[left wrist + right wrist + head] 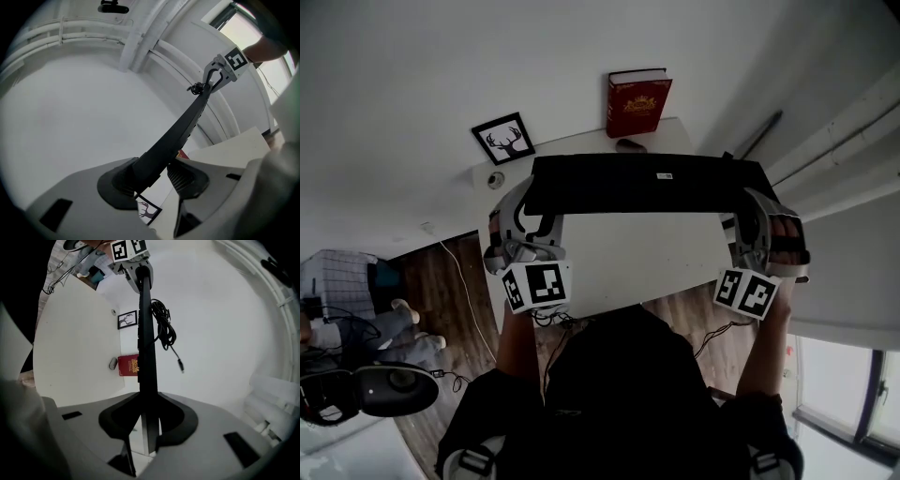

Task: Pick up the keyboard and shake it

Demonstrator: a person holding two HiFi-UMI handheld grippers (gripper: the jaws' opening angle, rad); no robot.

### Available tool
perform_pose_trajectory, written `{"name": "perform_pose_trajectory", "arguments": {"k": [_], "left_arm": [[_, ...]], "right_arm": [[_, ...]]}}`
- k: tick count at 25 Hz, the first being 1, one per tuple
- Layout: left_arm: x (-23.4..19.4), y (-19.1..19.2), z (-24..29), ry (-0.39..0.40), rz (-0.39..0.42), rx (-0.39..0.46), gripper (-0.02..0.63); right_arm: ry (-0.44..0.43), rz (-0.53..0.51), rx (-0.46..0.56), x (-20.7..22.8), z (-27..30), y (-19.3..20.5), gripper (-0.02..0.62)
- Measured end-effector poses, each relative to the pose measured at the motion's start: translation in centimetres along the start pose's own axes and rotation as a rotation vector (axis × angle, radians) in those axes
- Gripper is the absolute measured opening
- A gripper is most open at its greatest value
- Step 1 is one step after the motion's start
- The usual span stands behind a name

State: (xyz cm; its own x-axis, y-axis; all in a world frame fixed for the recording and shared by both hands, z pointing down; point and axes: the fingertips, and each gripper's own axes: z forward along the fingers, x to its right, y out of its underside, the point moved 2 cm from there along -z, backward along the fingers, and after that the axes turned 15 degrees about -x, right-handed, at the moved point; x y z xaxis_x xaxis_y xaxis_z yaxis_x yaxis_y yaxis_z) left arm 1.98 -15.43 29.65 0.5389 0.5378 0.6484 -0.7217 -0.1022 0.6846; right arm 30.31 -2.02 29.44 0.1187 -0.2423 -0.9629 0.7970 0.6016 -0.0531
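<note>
Cable point(165, 331) by keyboard point(146, 348), absent from head view

A home study or small office: a white worktop point(637, 253) against a bare white wall point(412, 75), with a framed deer print point(503, 138), a red book point(636, 103), wood flooring point(450, 281) and a window point(834, 375).

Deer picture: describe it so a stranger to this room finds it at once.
Start at the white table. Look past the black keyboard held above it to the far edge, left of the red book. The deer picture is the black-framed square with an antlered head on white, the only framed thing there.
</note>
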Motion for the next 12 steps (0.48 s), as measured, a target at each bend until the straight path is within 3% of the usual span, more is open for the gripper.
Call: {"name": "perform_pose_trajectory", "arguments": {"k": [12], "left_arm": [[1.0, -0.2, 0.4, 0.015, 0.004, -0.009, 0.189]], "right_arm": [[-0.009, -0.003, 0.004, -0.5, 0.5, 0.7, 0.109]]}}
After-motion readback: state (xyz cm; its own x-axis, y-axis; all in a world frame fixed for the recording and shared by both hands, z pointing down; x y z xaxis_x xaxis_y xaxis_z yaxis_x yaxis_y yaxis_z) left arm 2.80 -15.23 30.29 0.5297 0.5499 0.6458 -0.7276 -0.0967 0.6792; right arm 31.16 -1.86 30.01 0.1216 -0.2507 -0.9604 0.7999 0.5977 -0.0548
